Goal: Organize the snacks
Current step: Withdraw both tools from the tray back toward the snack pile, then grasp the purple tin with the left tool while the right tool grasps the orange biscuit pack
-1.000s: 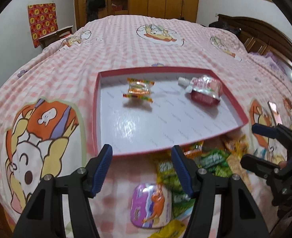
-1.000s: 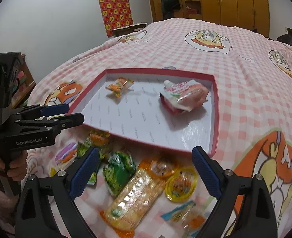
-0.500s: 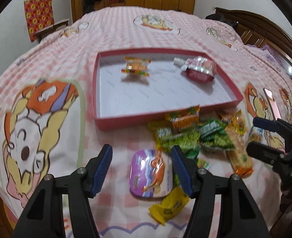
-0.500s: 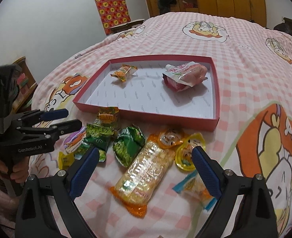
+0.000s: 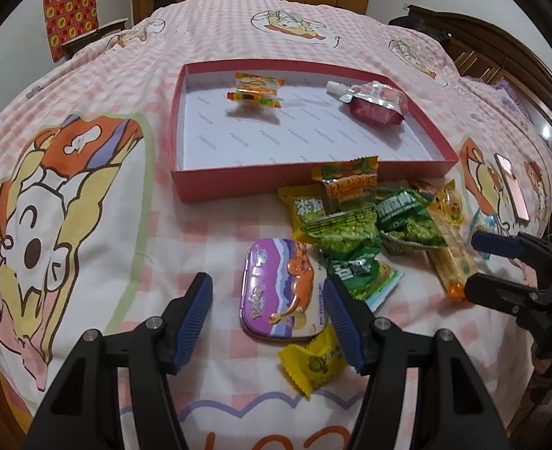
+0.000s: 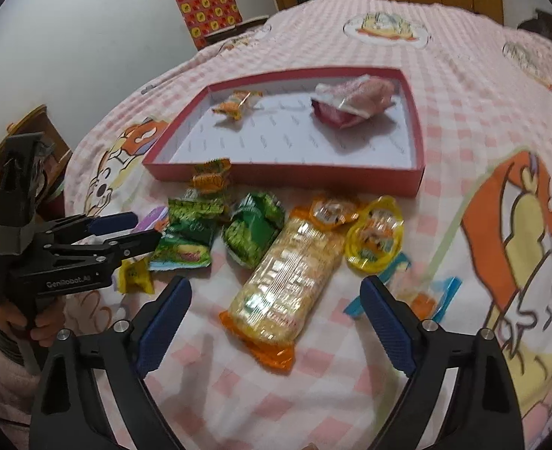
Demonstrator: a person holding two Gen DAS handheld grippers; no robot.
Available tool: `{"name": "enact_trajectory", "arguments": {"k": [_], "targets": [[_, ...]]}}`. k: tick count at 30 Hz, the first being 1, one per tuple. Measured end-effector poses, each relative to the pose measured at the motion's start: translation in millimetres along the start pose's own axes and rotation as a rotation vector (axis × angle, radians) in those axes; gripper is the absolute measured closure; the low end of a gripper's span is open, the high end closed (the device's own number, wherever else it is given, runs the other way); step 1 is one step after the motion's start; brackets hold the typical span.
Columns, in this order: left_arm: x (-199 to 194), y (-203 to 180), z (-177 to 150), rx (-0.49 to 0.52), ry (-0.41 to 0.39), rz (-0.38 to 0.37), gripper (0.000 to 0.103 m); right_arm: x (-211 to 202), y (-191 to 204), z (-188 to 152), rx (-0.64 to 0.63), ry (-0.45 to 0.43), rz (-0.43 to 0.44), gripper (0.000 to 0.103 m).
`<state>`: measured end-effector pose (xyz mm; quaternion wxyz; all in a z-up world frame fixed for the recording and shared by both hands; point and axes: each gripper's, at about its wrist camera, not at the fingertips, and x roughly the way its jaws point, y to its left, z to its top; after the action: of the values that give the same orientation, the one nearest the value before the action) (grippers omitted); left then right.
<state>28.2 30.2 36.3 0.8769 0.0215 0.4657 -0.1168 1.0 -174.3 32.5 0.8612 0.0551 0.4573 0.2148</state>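
The left gripper [image 5: 267, 315] is spread wide and empty above a purple tin [image 5: 285, 288] on the checked bedspread [image 5: 208, 232]. Beyond lies a red tray [image 5: 238, 183] holding a candy [image 5: 257, 88] and a pouch [image 5: 373, 103], loose snack packets [image 5: 354, 225] heaped just beside its near wall. The right gripper [image 6: 276, 322] gapes empty over a long cracker pack [image 6: 291, 277].

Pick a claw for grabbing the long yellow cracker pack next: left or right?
Right. The open right claw already frames the cracker pack, while the open left claw frames the purple tin.
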Motion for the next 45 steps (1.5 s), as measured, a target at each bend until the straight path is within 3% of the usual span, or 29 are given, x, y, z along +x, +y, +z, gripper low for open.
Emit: {"name": "enact_trajectory", "arguments": {"k": [5, 8, 11, 21, 25, 32, 34, 35, 39, 45], "targets": [[-4, -1, -1, 0.021, -0.02, 0.033, 0.038, 4, 3, -4, 0.012, 0.036, 0.021, 0.022], [-2, 1, -1, 0.003, -0.008, 0.002, 0.038, 9, 6, -6, 0.007, 0.048, 0.008, 0.024], [1, 3, 0, -0.022, 0.004, -0.02, 0.038, 15, 3, -7, 0.032, 0.056, -0.009, 0.024], [3, 3, -1, -0.004, -0.012, 0.045, 0.038, 21, -15, -5, 0.14, 0.042, 0.016, 0.024], [11, -1, 0, -0.002, 0.017, 0.0, 0.038, 22, -15, -4, 0.149, 0.034, 0.011, 0.024], [17, -3, 1, -0.012, 0.009, 0.049, 0.038, 27, -11, -2, 0.148, 0.01, -0.02, 0.024], [16, 0, 0, -0.02, 0.002, 0.058, 0.04, 28, -10, -2, 0.148, 0.003, -0.024, 0.024], [15, 2, 0, -0.027, 0.0, 0.047, 0.049, 29, -10, -2, 0.148, -0.002, -0.028, 0.024], [12, 7, 0, -0.053, 0.005, 0.007, 0.05, 30, -10, -1, 0.162, -0.011, -0.039, 0.025], [4, 9, 0, -0.07, -0.003, -0.023, 0.05, 28, -15, 0, 0.188, -0.015, -0.045, 0.053]]}}
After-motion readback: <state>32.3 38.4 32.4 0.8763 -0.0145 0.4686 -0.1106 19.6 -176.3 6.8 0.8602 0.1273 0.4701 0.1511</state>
